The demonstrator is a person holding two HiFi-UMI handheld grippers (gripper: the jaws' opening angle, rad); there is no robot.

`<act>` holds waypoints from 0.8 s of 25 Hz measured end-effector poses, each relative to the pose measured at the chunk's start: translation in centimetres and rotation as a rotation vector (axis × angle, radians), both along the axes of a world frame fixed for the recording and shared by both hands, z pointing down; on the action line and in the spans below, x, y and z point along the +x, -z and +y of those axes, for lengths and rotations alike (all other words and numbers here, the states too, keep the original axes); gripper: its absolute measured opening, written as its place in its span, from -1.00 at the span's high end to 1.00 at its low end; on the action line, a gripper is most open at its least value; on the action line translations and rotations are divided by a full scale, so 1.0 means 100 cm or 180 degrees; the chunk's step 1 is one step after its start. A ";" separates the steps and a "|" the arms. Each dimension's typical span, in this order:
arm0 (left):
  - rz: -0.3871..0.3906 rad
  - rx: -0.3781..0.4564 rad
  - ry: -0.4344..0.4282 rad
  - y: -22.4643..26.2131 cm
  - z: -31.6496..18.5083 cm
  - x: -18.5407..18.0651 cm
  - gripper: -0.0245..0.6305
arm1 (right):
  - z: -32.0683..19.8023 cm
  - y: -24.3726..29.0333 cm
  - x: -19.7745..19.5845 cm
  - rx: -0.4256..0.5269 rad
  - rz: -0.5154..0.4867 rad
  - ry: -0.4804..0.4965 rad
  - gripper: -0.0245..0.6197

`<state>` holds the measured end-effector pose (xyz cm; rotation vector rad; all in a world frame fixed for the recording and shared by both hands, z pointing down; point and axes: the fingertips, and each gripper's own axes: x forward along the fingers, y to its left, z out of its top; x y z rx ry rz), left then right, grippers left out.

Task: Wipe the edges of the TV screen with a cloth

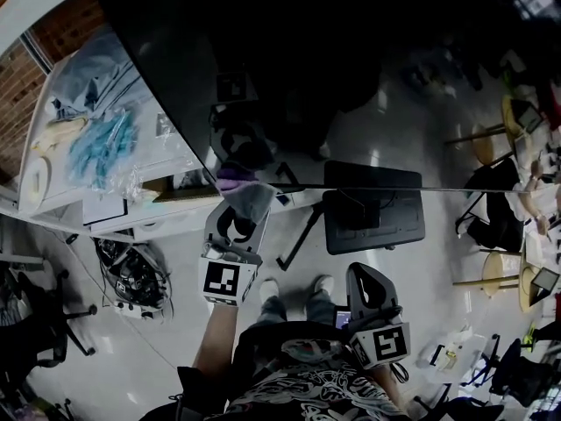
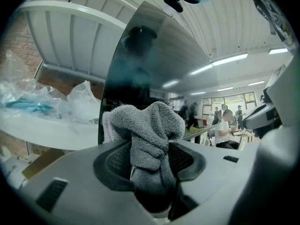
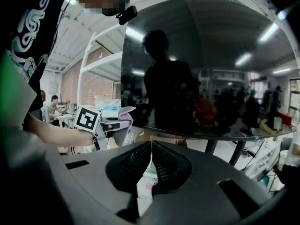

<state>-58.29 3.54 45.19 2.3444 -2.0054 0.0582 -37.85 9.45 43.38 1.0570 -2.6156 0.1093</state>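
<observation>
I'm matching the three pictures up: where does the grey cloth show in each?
Head view: grey cloth left of centre, at the lower corner of the TV screen.
Left gripper view: cloth at centre, clamped in the left tool.
Right gripper view: cloth left of centre, at that corner.
Shared landmark: the TV screen.

Nothing legible anywhere, no words, no numbers. White marker cube (image 1: 230, 281) on the left tongs (image 2: 150, 146), seven o'clock in the head view: black-and-white square pattern only. Same for the right tongs' (image 3: 150, 146) cube (image 1: 386, 344) at five o'clock. Black T-shirt (image 1: 307, 393): white swirls, no readable letters. Small sticker (image 1: 164, 124) on the white desk (image 1: 175, 152), ten o'clock: too small to read.
</observation>
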 end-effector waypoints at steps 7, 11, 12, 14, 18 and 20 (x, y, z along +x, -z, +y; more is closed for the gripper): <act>-0.0047 -0.0021 -0.0178 0.001 -0.004 0.018 0.32 | -0.007 0.002 0.011 0.0063 -0.0052 -0.0114 0.83; -0.0095 -0.0030 -0.0234 0.001 -0.007 0.029 0.32 | -0.008 0.003 0.022 0.0091 -0.0075 -0.0160 0.83; -0.0090 -0.0041 -0.0243 0.001 -0.008 0.032 0.32 | -0.009 0.003 0.026 0.0085 -0.0089 -0.0183 0.83; -0.0072 -0.0060 -0.0270 0.001 -0.009 0.038 0.32 | -0.010 0.004 0.032 0.0057 -0.0116 -0.0237 0.83; -0.0094 -0.0050 -0.0345 0.004 -0.013 0.049 0.32 | -0.011 0.003 0.038 0.0033 -0.0128 -0.0276 0.83; -0.0069 -0.0048 -0.0371 0.006 -0.015 0.052 0.32 | -0.009 0.002 0.039 0.0027 -0.0162 -0.0270 0.83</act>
